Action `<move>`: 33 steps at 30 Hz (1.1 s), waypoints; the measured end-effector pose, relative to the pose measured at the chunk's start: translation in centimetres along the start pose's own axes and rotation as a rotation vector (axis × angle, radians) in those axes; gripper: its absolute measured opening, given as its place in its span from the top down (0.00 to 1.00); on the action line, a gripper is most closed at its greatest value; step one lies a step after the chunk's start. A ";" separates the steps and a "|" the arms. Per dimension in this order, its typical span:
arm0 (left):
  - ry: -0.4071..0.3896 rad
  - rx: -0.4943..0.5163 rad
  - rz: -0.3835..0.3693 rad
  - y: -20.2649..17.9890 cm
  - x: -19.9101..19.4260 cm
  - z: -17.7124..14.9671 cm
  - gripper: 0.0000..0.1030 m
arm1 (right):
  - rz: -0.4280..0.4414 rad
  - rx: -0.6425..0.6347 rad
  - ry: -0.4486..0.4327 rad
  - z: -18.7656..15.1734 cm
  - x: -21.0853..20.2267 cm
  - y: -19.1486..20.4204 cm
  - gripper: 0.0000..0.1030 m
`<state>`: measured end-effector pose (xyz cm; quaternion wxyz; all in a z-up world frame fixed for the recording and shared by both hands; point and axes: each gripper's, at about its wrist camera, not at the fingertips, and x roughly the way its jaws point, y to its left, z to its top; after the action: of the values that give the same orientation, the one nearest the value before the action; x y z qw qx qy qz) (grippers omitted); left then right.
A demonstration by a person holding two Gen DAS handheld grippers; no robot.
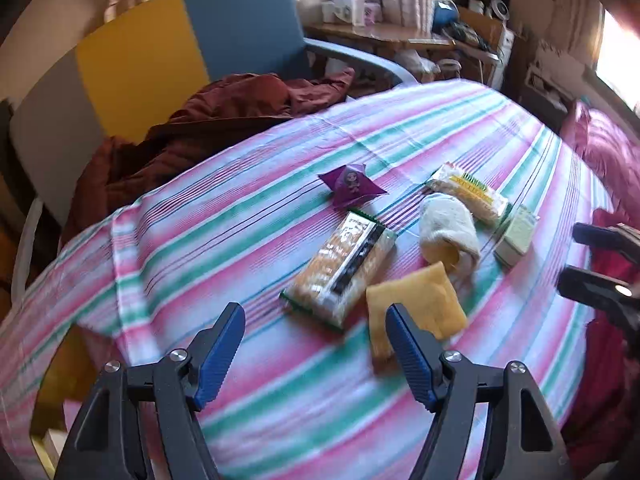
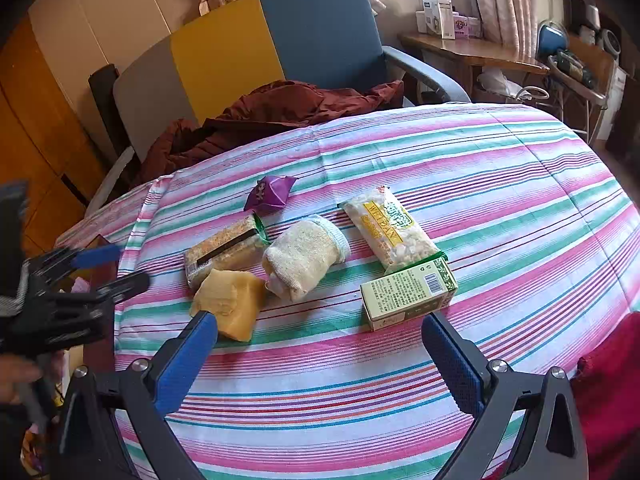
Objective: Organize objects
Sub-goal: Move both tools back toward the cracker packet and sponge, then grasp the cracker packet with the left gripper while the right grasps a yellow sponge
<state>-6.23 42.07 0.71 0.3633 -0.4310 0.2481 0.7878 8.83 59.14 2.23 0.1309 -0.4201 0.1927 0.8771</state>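
- A lived-in room: a striped cloth (image 2: 500, 184) covers the tabletop, with a yellow-and-blue chair (image 2: 280, 48) and a dark red jacket (image 2: 272, 110) beyond its far edge.
- The things to organize sit bunched near the middle of the tabletop: a purple packet (image 2: 271, 194), a snack pack (image 2: 226, 252), a rolled white sock (image 2: 304, 256), a yellow cloth (image 2: 230, 300), a long bag of crackers (image 2: 390, 232) and a green box (image 2: 408, 292).
- The left gripper (image 1: 316, 340) hangs just short of the snack pack and yellow cloth, jaws wide and empty.
- The right gripper (image 2: 320, 340) is likewise spread wide and empty, between the yellow cloth and the green box.
- Nothing looks sorted yet; this seems the approach to a first pick.
- The next move probably calls for lowering over one item, likely the box or the cloth, and closing squarely.
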 end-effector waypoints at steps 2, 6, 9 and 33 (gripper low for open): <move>0.022 0.026 0.003 -0.2 1.3 0.6 0.28 | 0.017 0.007 0.002 0.0 -0.1 0.0 0.00; 0.053 0.068 -0.014 -0.5 3.6 1.8 0.28 | 0.032 -0.010 0.004 -0.1 -0.3 0.5 0.00; 0.069 0.096 -0.019 -0.8 5.0 2.3 0.28 | 0.042 -0.019 0.004 -0.1 -0.3 0.8 0.00; 0.110 -0.076 -0.093 0.3 7.0 0.4 0.52 | 0.012 0.042 0.008 0.1 0.4 -1.5 0.00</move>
<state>-9.18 44.71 -5.03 0.3686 -0.4983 0.2172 0.7541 9.12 60.54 1.67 0.1336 -0.4197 0.2139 0.8719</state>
